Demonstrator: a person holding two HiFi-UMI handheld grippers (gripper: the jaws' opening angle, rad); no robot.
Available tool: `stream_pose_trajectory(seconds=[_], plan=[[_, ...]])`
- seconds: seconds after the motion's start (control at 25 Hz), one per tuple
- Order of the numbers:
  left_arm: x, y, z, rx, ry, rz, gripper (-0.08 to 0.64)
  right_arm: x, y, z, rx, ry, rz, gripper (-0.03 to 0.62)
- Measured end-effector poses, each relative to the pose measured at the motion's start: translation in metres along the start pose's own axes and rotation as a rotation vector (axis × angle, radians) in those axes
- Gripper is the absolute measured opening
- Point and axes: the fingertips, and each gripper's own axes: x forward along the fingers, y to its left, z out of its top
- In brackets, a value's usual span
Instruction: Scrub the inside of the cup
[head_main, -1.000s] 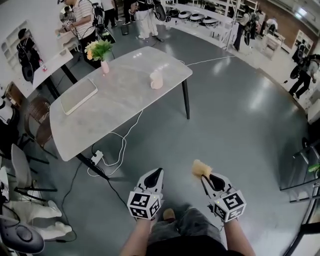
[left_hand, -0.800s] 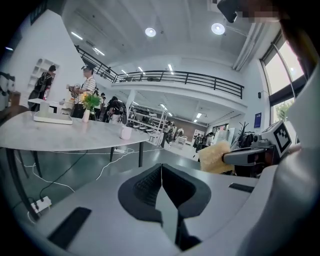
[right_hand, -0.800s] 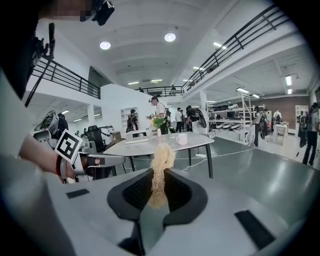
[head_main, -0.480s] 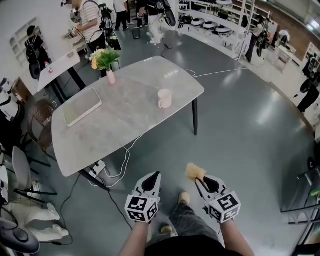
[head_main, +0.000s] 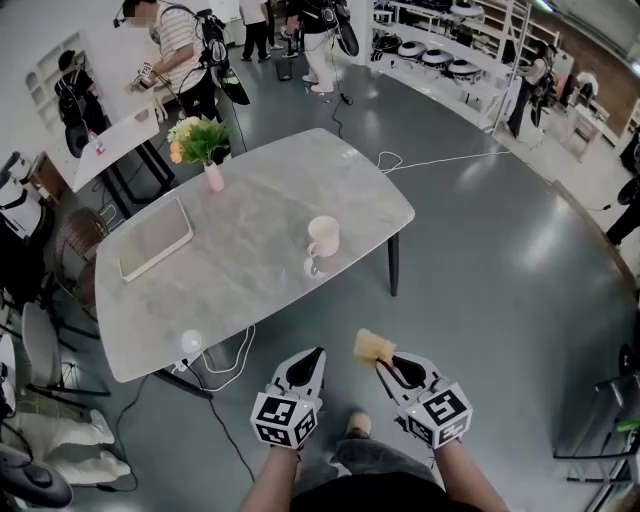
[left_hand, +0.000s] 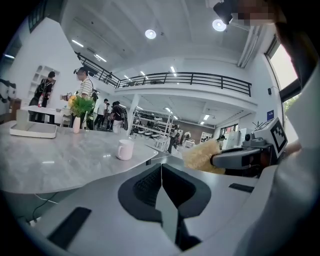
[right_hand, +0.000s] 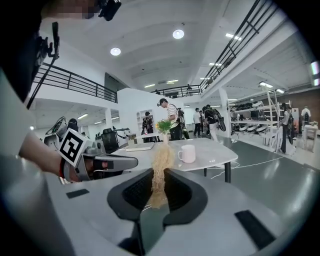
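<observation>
Floor: glossy grey floor (head_main: 500, 260) fills the right half and the lower part of the head view. White cables (head_main: 228, 352) trail across it below the table's near edge.
Room: a large open hall with white walls, round ceiling lights and a railed upper gallery, as seen in both gripper views. Shelving (head_main: 440, 55) stands at upper right. Several people (head_main: 178, 45) stand along the top edge. A second, smaller table (head_main: 115, 135) stands at upper left.
Table: grey marbled table (head_main: 250, 200) with rounded corners and dark legs, running from the left edge to the centre of the head view.
Items on table: a pink vase of flowers (head_main: 203, 150) at the far side. A flat pale tray (head_main: 155, 238) lies towards the left.
Cup: a pale cup (head_main: 323, 237) with a handle stands upright on the table, right of centre and near the front edge. Its interior is not visible from any view.
Left gripper: the left gripper (head_main: 316, 354) is at bottom centre of the head view, over the floor and short of the table. Its jaws are pressed together with nothing between them, and it touches nothing.
Right gripper: the right gripper (head_main: 382, 363) is just to the right of the left one, also over the floor. Its jaws pinch a yellow sponge (head_main: 372, 346), which sticks out beyond the jaw tips.
Separation: the grippers are side by side and not touching. The sponge and both grippers are well apart from the cup and clear of the table.
</observation>
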Motion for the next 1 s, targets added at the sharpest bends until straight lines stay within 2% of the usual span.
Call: stream_pose_trajectory(seconds=[0.24, 0.44, 0.68, 0.8, 1.0], plan=[[0.037, 0.002, 0.005, 0.008, 0.003, 0.015, 0.014, 0.018, -0.036, 0.000, 0.009, 0.009, 0.029, 0.060], [0.054, 0.012, 0.002, -0.001, 0.030, 0.017, 0.014, 0.033, -0.039, -0.001, 0.027, 0.015, 0.065, 0.060], [0.086, 0.038, 0.011, -0.001, 0.032, -0.006, 0.014, 0.066, -0.055, 0.009, 0.023, 0.016, 0.061, 0.060], [0.110, 0.054, 0.019, 0.013, 0.048, -0.050, 0.014, 0.089, -0.070, 0.018, 0.029, 0.021, 0.032, 0.060], [0.152, 0.072, 0.032, 0.088, 0.117, -0.171, 0.015, 0.137, -0.088, 0.035, 0.040, 0.042, 0.021, 0.060]])
